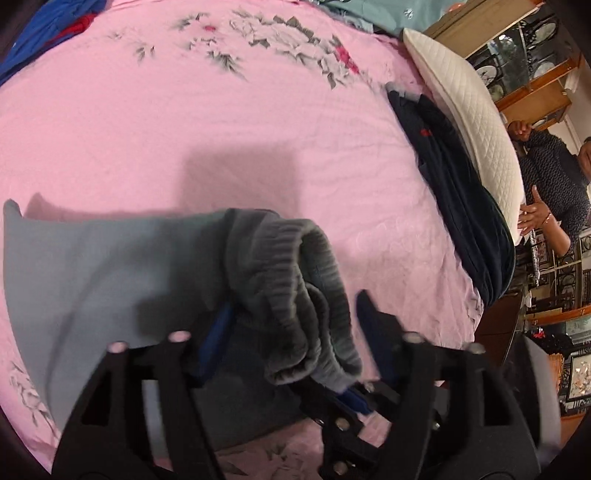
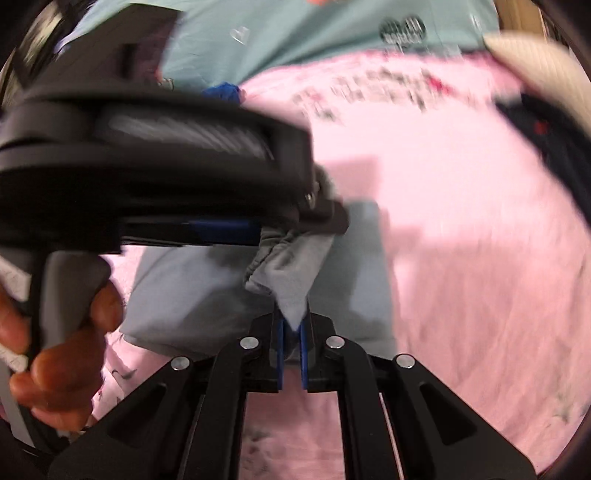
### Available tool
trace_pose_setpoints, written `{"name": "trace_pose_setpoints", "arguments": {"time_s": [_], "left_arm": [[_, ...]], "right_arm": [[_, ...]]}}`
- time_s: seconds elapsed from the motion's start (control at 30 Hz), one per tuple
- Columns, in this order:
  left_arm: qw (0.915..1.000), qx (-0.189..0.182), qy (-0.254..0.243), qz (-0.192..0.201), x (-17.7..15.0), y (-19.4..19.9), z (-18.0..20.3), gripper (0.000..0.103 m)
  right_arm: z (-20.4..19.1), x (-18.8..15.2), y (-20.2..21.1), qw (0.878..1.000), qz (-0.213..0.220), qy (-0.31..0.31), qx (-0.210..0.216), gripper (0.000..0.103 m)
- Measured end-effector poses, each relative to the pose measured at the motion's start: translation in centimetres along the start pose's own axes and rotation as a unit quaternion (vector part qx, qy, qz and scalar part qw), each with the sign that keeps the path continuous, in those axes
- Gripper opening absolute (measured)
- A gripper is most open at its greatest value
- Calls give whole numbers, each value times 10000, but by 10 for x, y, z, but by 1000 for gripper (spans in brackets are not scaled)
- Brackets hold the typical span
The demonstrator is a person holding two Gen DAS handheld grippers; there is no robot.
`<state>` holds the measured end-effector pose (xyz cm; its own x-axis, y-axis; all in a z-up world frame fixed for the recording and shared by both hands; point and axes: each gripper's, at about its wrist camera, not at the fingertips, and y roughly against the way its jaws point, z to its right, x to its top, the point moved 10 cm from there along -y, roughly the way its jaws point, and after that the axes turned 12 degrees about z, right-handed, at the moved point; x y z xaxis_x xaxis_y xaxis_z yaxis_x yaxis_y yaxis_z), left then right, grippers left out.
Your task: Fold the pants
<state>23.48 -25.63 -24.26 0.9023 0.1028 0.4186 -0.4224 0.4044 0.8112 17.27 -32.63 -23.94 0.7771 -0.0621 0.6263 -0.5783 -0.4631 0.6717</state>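
**Grey pants held over a pink bed sheet, two wrist views**

Left wrist view. The left gripper point(image 1: 291, 325) fills the lower part of the frame, its two fingers spread wide apart. The ribbed waistband of the grey pants point(image 1: 288, 280) lies bunched between the fingers; the pads are not pressing on it, so the grip is released. The rest of the pants spreads flat toward the lower left of the frame over the pink sheet point(image 1: 184, 110). A floral print point(image 1: 280, 40) runs across the top of the sheet. At the right edge of the bed lies a dark garment point(image 1: 461, 206), and just beyond it a white quilted pillow point(image 1: 469, 110). Blue cloth point(image 1: 44, 29) shows in the upper left corner. At far right a person point(image 1: 554, 192) stands beside the bed, with cabinets behind.

Right wrist view. The right gripper point(image 2: 291, 354) sits at lower centre, its blue-padded fingers clenched on a pinched fold of the pants point(image 2: 291, 273). The pants hang from this pinch and spread to the left over the sheet point(image 2: 461, 258). The left gripper point(image 2: 295, 225), blurred, crosses the upper left of the frame just above the pinched cloth. A hand point(image 2: 62, 332) grips its handle at lower left. A teal cloth point(image 2: 314, 33) lies along the top edge.
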Motion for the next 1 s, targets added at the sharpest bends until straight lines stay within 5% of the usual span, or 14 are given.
{"name": "trace_pose_setpoints", "arguments": {"time_s": [0.2,0.33,0.47,0.63,0.8,0.87,1.0], "left_arm": [[9970,519,-257,510,5,40,-18,84],[9867,1379,-384,773,5,61,-67,84],[9827,1698,-308,672,-12,62,-98,84],[9759,2013,-651,535,-31,47,-111,84],[9740,2046,-829,509,-32,39,-109,84],[9744,2018,-843,513,-31,39,-108,84],[9773,1862,-882,498,-32,39,-103,84]], "right_arm": [[33,5,21,9993,-66,-349,98,47],[54,26,49,9992,265,-274,-138,48],[30,43,40,9995,270,32,188,52],[12,50,-12,9981,-457,-50,414,52],[23,26,-32,9968,-796,11,-4,50],[26,28,-26,9974,-723,-47,-24,23],[25,41,2,9994,-330,76,-97,18]]}}
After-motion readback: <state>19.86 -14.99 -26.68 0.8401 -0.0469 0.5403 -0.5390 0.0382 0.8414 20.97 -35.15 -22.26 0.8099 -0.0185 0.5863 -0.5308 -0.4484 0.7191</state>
